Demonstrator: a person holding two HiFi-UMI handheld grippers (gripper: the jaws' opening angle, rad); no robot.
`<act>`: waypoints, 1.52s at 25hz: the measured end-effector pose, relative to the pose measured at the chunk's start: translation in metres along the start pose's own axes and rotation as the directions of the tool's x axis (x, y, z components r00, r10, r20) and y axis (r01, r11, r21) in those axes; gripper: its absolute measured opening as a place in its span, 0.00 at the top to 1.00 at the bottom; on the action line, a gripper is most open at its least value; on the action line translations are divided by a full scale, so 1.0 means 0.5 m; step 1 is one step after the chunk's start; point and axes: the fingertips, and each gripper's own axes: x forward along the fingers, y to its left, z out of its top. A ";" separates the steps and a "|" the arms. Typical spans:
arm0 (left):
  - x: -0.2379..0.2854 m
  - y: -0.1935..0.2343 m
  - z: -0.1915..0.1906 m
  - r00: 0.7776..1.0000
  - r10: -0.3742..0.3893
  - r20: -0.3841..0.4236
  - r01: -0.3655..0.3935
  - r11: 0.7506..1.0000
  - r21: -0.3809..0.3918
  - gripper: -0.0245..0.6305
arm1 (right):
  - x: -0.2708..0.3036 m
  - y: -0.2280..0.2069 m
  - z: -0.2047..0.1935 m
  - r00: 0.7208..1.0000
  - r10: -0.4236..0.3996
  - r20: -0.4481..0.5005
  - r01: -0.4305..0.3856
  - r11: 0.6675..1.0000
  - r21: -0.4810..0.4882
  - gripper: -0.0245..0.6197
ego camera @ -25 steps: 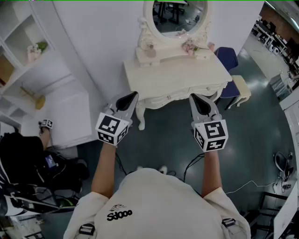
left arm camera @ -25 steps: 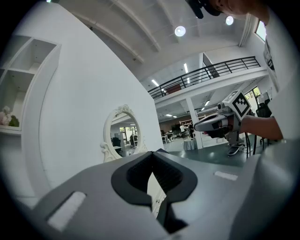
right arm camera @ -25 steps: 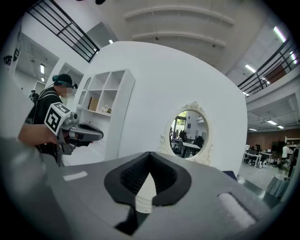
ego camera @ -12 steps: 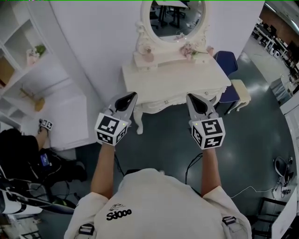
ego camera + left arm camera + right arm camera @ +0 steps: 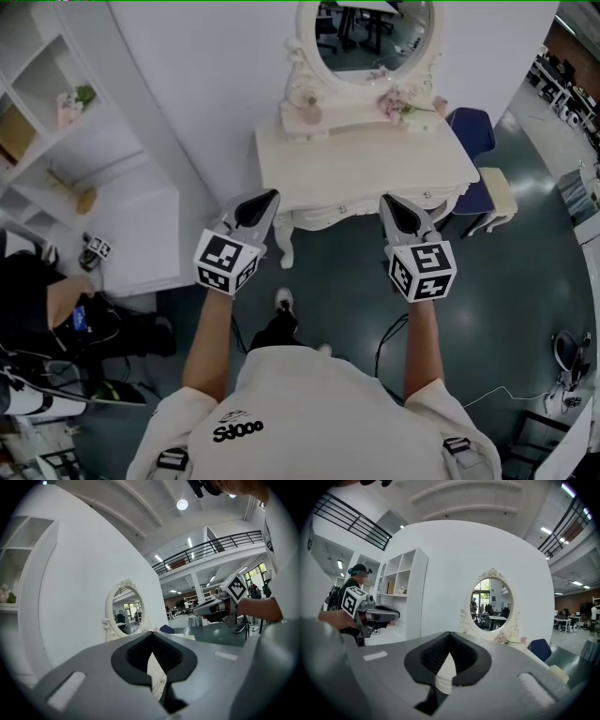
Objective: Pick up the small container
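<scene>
- Both grippers were empty: the left gripper (image 5: 265,199) and the right gripper (image 5: 390,202) each had its jaws closed tip to tip with nothing between them. We held them out over the floor, short of the desk (image 5: 375,164).
- What we took for the small container (image 5: 307,113), a pale pink piece, sat on the raised ledge at the back of the desk, by the lower left of the mirror (image 5: 375,37). It was well apart from either gripper.
- Our main worry was the reach. If the jaws did not part before arriving, shut tips would only push the container against the mirror frame or tip it over.
- We could not tell its shape or lid from this far, so a badly placed grip might have let it slip.
- The flowers (image 5: 398,105) on the ledge's right side could have been brushed or mistaken for the target.
- Bare desktop lay between us and the ledge. A blue chair (image 5: 473,131) and a stool (image 5: 497,192) stood to the right, a cable (image 5: 389,328) crossed the floor near our feet, and another person (image 5: 37,300) sat low at the left.
</scene>
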 end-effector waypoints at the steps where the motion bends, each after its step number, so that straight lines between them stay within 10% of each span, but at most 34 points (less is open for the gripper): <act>1: 0.010 0.011 -0.006 1.000 0.001 -0.003 -0.001 1.000 -0.001 0.93 | 0.015 -0.004 -0.003 1.000 0.001 -0.004 -0.001 1.000 0.000 0.96; 24: 0.404 0.436 -0.052 0.994 -0.098 0.050 0.100 0.994 -0.035 0.93 | 0.522 -0.131 0.086 0.999 -0.042 -0.022 0.041 0.998 -0.048 0.96; 38: 0.507 0.550 -0.128 0.991 -0.131 -0.011 0.130 0.989 -0.067 0.93 | 0.733 -0.155 0.026 0.992 0.011 -0.127 -0.011 1.000 0.004 0.91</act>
